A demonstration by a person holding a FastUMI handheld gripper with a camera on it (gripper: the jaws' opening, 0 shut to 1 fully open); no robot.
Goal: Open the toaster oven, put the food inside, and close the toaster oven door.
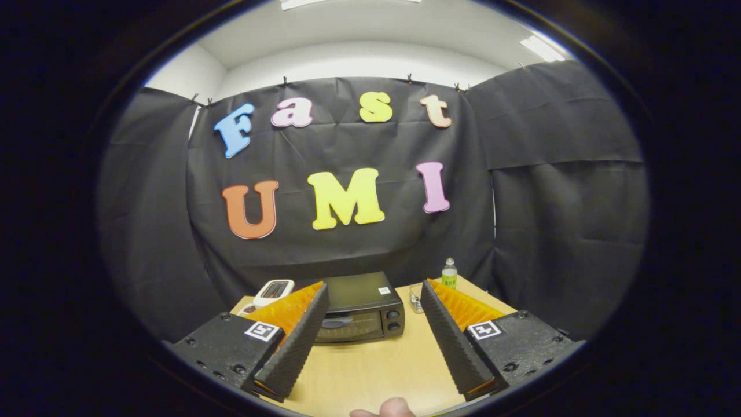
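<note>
Toaster oven (pixel 362 315) door closed, beyond spread gripper (pixel 373 292), small labelled bottle (pixel 449 274) behind

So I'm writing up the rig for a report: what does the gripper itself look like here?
The gripper has two long wedge-shaped fingers with black ribbed inner pads and orange ribbed outer sides. Each sits on a black block with screw heads and a small square black-and-white marker on top. No cables are visible.

The camera rides on the gripper (pixel 373 301), looking forward along its two spread fingers from above the near end of the table (pixel 370 370). It faces the toaster oven (pixel 360 313), some way beyond the fingertips.
</note>
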